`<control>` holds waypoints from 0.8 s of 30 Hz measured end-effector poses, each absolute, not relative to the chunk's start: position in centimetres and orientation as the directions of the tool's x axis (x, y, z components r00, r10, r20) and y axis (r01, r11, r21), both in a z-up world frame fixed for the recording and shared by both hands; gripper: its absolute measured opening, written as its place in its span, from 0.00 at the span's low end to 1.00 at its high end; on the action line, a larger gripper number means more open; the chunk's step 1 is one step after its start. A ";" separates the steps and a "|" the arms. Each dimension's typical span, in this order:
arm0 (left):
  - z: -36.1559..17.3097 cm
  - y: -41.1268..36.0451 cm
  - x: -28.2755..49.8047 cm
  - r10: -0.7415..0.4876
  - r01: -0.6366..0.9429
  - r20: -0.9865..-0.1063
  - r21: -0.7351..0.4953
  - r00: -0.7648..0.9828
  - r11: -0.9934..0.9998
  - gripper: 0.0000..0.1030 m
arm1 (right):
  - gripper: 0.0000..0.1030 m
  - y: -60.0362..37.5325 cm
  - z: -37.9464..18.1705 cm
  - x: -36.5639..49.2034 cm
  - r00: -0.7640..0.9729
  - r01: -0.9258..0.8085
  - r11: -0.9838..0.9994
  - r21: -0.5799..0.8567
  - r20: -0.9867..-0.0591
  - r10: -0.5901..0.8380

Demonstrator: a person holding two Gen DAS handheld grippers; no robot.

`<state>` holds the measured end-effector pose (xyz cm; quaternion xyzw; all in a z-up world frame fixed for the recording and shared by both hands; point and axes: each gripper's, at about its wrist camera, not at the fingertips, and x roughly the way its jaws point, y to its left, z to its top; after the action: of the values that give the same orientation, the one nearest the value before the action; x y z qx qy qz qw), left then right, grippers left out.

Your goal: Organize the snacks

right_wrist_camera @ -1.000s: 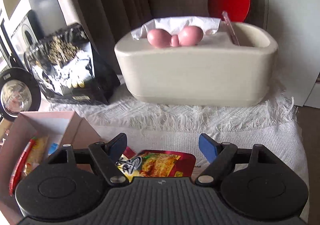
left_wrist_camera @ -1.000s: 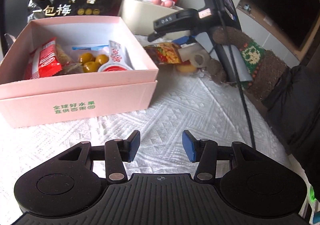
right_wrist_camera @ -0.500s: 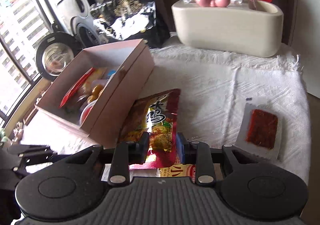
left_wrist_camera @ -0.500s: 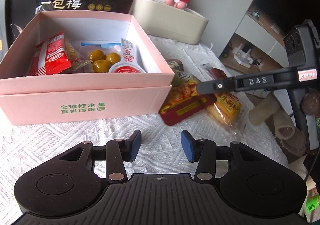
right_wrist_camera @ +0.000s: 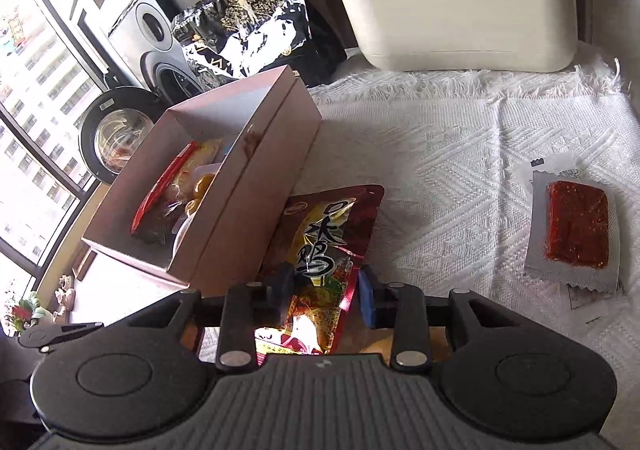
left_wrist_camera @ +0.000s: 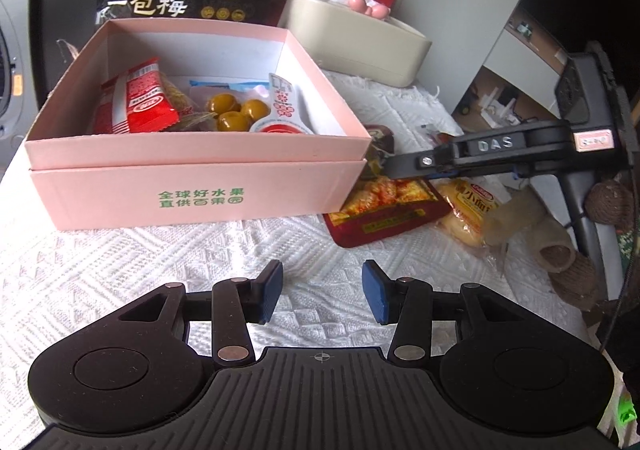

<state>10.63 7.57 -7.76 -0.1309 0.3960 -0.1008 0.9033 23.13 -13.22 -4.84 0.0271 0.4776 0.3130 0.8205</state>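
A pink box (left_wrist_camera: 192, 186) on the white cloth holds a red packet (left_wrist_camera: 136, 106), yellow-green plums (left_wrist_camera: 232, 112) and a white-and-red pouch (left_wrist_camera: 284, 112). My right gripper (right_wrist_camera: 326, 286) is shut on a red-and-yellow snack pouch (right_wrist_camera: 324, 234) and holds it beside the box's right wall (right_wrist_camera: 256, 202); it shows in the left wrist view (left_wrist_camera: 384, 206) too, pinched by the right gripper (left_wrist_camera: 408, 166). A yellow bread packet (left_wrist_camera: 468, 210) lies under it. My left gripper (left_wrist_camera: 322, 292) is open and empty in front of the box.
A clear packet with a red slab (right_wrist_camera: 576, 230) lies on the cloth at the right. A cream tissue holder (right_wrist_camera: 460, 18) and a black snack bag (right_wrist_camera: 244, 22) stand at the back. A washing machine (right_wrist_camera: 160, 50) is beyond the table's left edge.
The right gripper has closed on the red-and-yellow pouch and lifted its end a little. The left gripper has hardly moved and stays open.
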 end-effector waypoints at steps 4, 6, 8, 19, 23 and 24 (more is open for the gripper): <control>-7.8 7.9 10.6 -0.290 0.066 -0.682 -0.335 0.671 0.940 0.47 | 0.18 -14.9 -3.5 20.0 0.345 -0.492 0.790 0.365 -0.752 0.562; -7.8 7.7 10.4 -0.301 0.076 -0.680 -0.340 0.669 0.937 0.47 | 0.17 -15.6 -2.9 18.4 0.334 -0.495 0.780 0.383 -0.745 0.578; -7.6 7.4 10.2 -0.315 0.092 -0.676 -0.345 0.666 0.934 0.47 | 0.16 -16.0 -2.9 17.0 0.301 -0.493 0.766 0.413 -0.745 0.596; -6.1 5.9 8.3 -0.279 0.109 -0.690 -0.280 0.668 0.954 0.47 | 0.39 -15.4 -2.4 11.4 0.392 -0.567 0.774 0.282 -0.735 0.554; -6.3 5.6 8.4 -0.273 0.095 -0.698 -0.283 0.662 0.954 0.47 | 0.68 -18.1 -0.3 13.4 0.617 -0.471 0.872 0.130 -0.659 0.431; -6.4 5.3 8.5 -0.278 0.099 -0.699 -0.286 0.659 0.953 0.47 | 0.73 -18.7 -0.3 14.4 0.673 -0.426 0.902 0.072 -0.640 0.370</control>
<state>8.47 5.34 -6.37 -0.1123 0.3995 -0.1043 0.9038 14.38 -18.68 -0.27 -0.0417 0.3405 0.2177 0.9137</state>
